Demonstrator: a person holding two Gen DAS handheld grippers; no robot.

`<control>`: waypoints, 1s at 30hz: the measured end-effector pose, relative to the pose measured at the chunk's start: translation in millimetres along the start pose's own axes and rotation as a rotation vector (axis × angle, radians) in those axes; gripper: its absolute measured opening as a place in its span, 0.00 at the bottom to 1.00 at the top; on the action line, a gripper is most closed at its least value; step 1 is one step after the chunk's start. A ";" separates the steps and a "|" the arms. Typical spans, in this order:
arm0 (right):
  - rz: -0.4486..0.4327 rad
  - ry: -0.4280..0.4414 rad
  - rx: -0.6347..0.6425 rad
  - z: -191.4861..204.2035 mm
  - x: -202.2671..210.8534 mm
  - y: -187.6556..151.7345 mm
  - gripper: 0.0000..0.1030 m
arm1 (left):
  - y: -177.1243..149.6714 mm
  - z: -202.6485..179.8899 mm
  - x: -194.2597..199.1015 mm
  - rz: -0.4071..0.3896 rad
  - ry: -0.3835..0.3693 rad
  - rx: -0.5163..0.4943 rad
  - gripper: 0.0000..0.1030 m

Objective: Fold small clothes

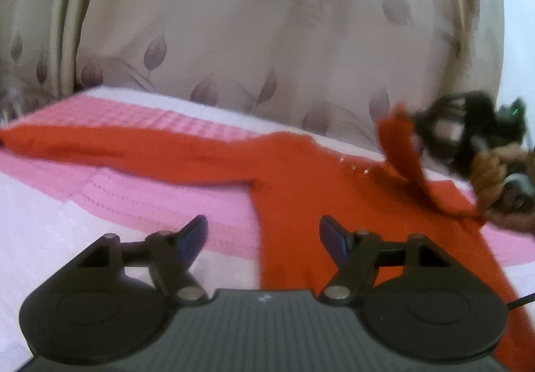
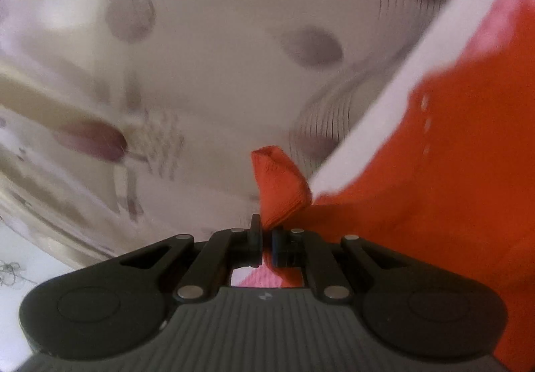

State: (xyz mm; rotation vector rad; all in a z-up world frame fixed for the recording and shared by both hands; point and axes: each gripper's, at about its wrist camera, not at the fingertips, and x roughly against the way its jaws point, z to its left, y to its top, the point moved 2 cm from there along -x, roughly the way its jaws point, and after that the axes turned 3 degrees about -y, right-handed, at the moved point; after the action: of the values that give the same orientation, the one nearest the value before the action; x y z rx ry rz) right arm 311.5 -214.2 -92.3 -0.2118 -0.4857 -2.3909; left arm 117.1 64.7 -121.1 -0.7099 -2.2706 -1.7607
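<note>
Red garment (image 2: 284,184) in right gripper (image 2: 267,245)

I'm working in what looks like a home bedroom. The surface under me is a pink-and-white checked bedspread (image 1: 140,124), soft and slightly rumpled, and right behind it hangs a cream curtain (image 1: 254,37) with a mauve leaf print, falling in loose folds.
</note>
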 end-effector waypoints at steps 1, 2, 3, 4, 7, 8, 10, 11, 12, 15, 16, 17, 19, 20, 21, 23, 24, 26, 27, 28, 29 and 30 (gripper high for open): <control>0.011 -0.007 0.010 0.2 -7.1 -5.0 0.10 | -0.3 2.1 0.2 -0.002 -0.008 0.015 0.71; 0.023 -0.015 0.022 2.2 -16.8 -11.4 0.10 | -0.5 3.8 0.3 -0.003 -0.012 0.026 0.71; 0.032 -0.020 0.028 2.7 -21.5 -15.4 0.10 | -0.7 5.2 0.0 -0.001 -0.018 0.033 0.71; 0.042 -0.030 0.036 2.2 -26.2 -17.9 0.10 | -1.1 6.0 -0.1 0.000 -0.022 0.038 0.71; 0.066 -0.070 0.064 -4.0 -40.2 -25.8 0.10 | -1.8 7.0 -0.1 -0.004 -0.035 0.045 0.71; 0.073 -0.078 0.061 -7.4 -44.4 -26.8 0.10 | -1.9 7.4 -0.2 -0.004 -0.039 0.048 0.71; 0.082 -0.097 0.058 -13.2 -47.7 -29.8 0.10 | -2.3 9.0 0.1 -0.006 -0.042 0.055 0.71; 0.086 -0.099 0.053 -15.5 -50.2 -30.2 0.10 | -2.5 9.7 0.2 -0.007 -0.045 0.060 0.71; 0.092 -0.102 0.050 -17.7 -52.3 -32.3 0.10 | -2.4 10.2 0.4 -0.009 -0.045 0.064 0.71; 0.111 -0.109 0.060 -17.5 -61.2 -38.8 0.10 | -2.7 11.5 1.1 -0.015 -0.044 0.078 0.71; 0.116 -0.113 0.071 -15.4 -66.9 -41.0 0.10 | -2.9 11.9 1.3 -0.017 -0.045 0.080 0.71; 0.119 -0.124 0.095 -12.0 -71.4 -43.0 0.10 | -3.1 11.9 1.4 -0.018 -0.044 0.083 0.71; 0.131 -0.131 0.122 -8.7 -80.3 -46.5 0.10 | -3.1 11.9 1.3 -0.019 -0.043 0.084 0.71; 0.138 -0.136 0.129 -7.3 -84.6 -48.1 0.10 | -3.0 12.1 1.4 -0.019 -0.045 0.084 0.71; 0.142 -0.145 0.141 -6.5 -88.8 -49.9 0.10 | -3.1 12.1 1.5 -0.019 -0.045 0.084 0.71; 0.156 -0.158 0.171 -5.4 -96.9 -54.2 0.14 | -3.1 12.4 1.3 -0.018 -0.043 0.086 0.71; 0.169 -0.159 0.182 -5.0 -100.7 -57.2 0.14 | -3.0 12.7 1.0 -0.018 -0.043 0.088 0.71; 0.180 -0.164 0.197 -5.7 -102.2 -62.1 0.16 | -2.9 13.9 1.0 -0.018 -0.043 0.095 0.71; 0.186 -0.159 0.201 -5.6 -103.1 -64.2 0.17 | -2.9 14.5 1.1 -0.019 -0.043 0.099 0.71; 0.199 -0.151 0.195 -5.9 -104.4 -65.6 0.23 | -2.7 15.2 1.2 -0.019 -0.043 0.102 0.71; 0.205 -0.138 0.189 -5.9 -104.8 -66.3 0.29 | -2.4 15.7 1.2 -0.020 -0.043 0.105 0.71; 0.203 -0.126 0.193 -4.5 -104.1 -66.8 0.31 | -2.3 16.2 1.3 -0.020 -0.041 0.108 0.71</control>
State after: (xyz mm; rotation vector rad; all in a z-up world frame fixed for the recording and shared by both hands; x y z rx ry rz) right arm 346.4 -107.5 -144.3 -0.3103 -0.7152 -2.1266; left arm 117.3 80.0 -127.1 -0.7106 -2.3865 -1.6317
